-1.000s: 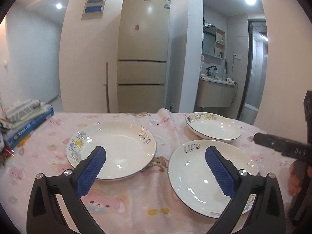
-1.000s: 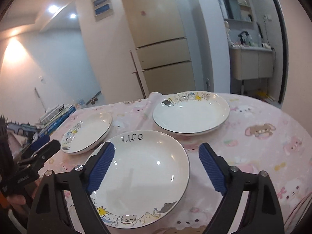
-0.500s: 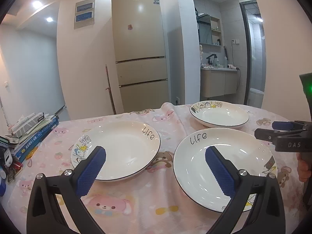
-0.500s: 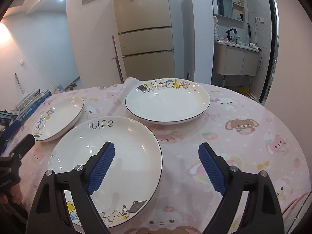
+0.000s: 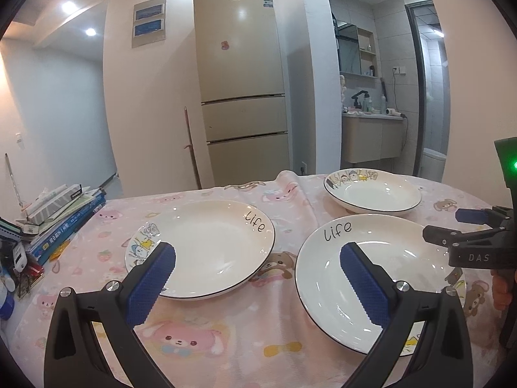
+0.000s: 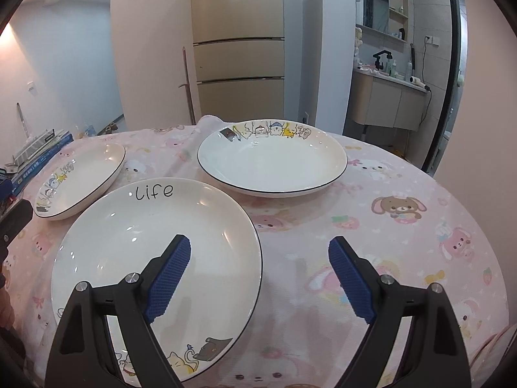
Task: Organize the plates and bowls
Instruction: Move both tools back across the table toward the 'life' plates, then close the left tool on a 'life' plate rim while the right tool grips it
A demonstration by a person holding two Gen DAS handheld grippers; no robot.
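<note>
Three white plates with cartoon prints lie on a pink tablecloth (image 5: pixel 226 333). In the left wrist view one "Life" plate (image 5: pixel 206 245) is at the left, a second "Life" plate (image 5: pixel 371 278) is near right, and a third plate (image 5: pixel 371 190) sits behind it. My left gripper (image 5: pixel 258 252) hangs open over the gap between the two near plates, holding nothing. In the right wrist view my right gripper (image 6: pixel 258 244) is open above the right rim of the near plate (image 6: pixel 145 242), one finger over the plate and one over the cloth. The far plate (image 6: pixel 274 158) lies beyond.
A stack of books (image 5: pixel 61 213) and small clutter fill the table's left end. The right gripper (image 5: pixel 446 224) and a person's hand (image 5: pixel 501 287) show at the right edge of the left wrist view. A tall fridge (image 5: pixel 242 97) stands behind the table.
The right gripper tipped down, rolled level and swung right, so the near plate now lies under its left finger. The left view rolled level. No plate moved.
</note>
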